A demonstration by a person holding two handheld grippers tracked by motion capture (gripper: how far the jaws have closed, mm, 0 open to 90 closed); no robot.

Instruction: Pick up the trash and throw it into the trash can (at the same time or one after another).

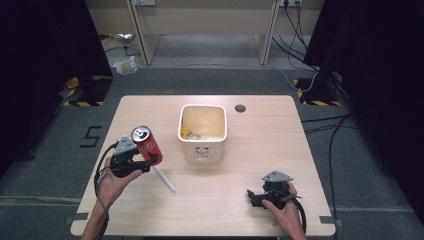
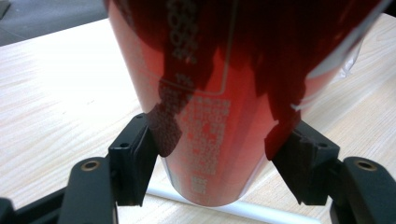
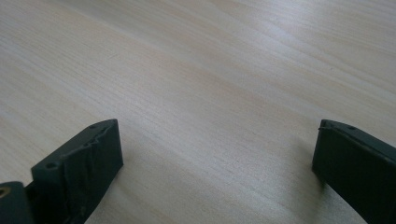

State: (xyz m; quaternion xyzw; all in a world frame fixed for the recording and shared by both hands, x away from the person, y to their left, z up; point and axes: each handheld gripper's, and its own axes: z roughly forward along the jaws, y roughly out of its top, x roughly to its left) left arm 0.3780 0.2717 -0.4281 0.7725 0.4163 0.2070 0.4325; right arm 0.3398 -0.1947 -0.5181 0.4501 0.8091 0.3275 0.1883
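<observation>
A red soda can leans at the table's left, its silver top toward the far left. My left gripper is shut on its lower part. In the left gripper view both black jaws press the sides of the can, with the left gripper centred near the can's base. A white straw lies on the wood just beside and under the can, and the straw also passes below the can's base. My right gripper rests low near the front right, and the right gripper is open over bare wood.
A cream square bin holding some scraps stands at the table's middle, right of the can. A round cable hole sits behind it. Desk legs and cables lie on the floor beyond the table's far edge.
</observation>
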